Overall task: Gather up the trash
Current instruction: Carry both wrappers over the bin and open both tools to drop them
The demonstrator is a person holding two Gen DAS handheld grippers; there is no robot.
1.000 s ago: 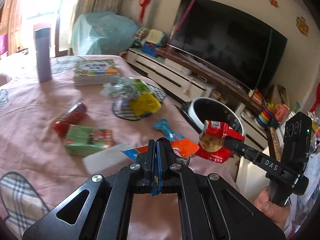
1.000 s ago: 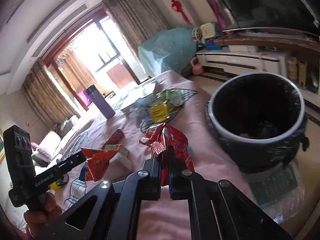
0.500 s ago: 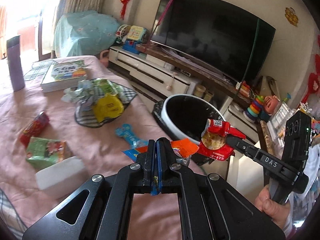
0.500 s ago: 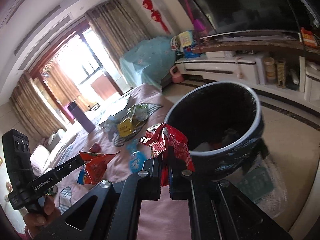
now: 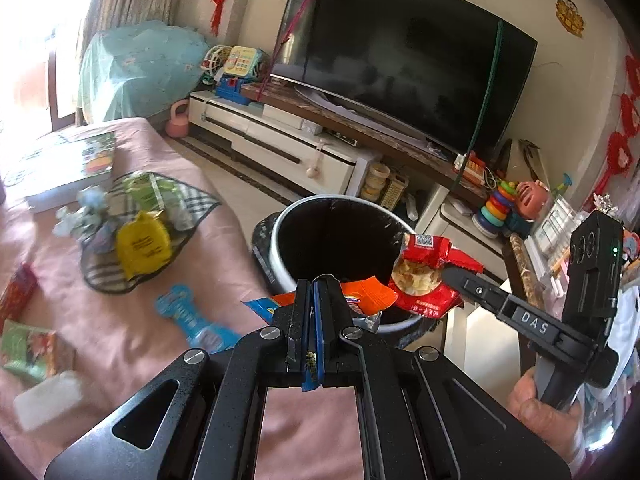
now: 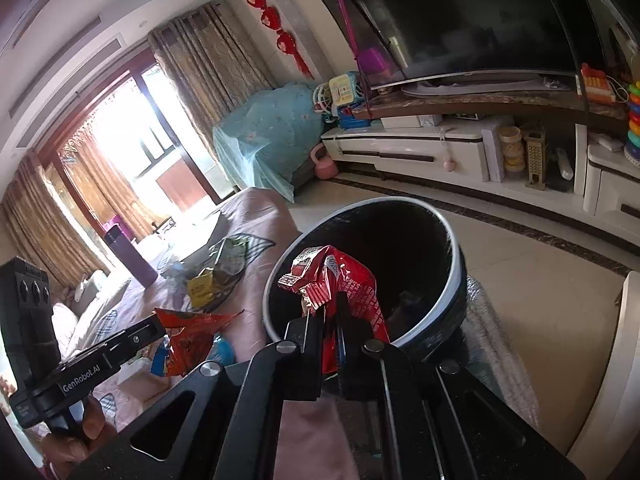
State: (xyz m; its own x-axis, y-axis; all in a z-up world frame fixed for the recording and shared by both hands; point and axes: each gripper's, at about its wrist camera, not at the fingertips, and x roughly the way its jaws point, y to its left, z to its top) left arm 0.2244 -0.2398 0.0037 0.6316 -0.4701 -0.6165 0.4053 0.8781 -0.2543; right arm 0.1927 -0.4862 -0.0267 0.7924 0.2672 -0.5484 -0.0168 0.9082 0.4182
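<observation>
Left gripper: the left gripper (image 5: 311, 292) is clenched on a crumpled orange and blue snack wrapper (image 5: 362, 294); the wrapper fans out to about 2 o'clock of the black fingertips (image 5: 301, 292). In the right wrist view this gripper (image 6: 158, 326) comes in from 9 o'clock with the same wrapper (image 6: 188, 336) at its tip.

Right gripper: the right gripper (image 6: 324, 308) is clenched on a crumpled red foil snack bag (image 6: 340, 280), which stands up above the jaws. In the left wrist view it (image 5: 448, 274) reaches in from 4 o'clock, the red bag (image 5: 426, 276) pinched at its tip.

Bin: a round black waste bin with a pale rim (image 5: 280, 224) stands on the floor just beside the table edge. In the left wrist view the red bag overlaps the bin's rim at 3 o'clock of the opening; the orange wrapper overlaps the near rim at 6 o'clock.

Bin inside: dark; contents too dim to tell.

Table: a pink cloth-covered table (image 5: 132, 316) carries more litter at 9 o'clock of the bin: a yellow crumpled packet (image 5: 140, 246) on a plaid mat (image 5: 192, 200), a blue bone-shaped wrapper (image 5: 188, 316), a green packet (image 5: 28, 350), a white block (image 5: 48, 398).

Hands: a person's hand (image 5: 548, 420) grips the right tool's handle; another hand (image 6: 76, 436) grips the left tool's handle.
</observation>
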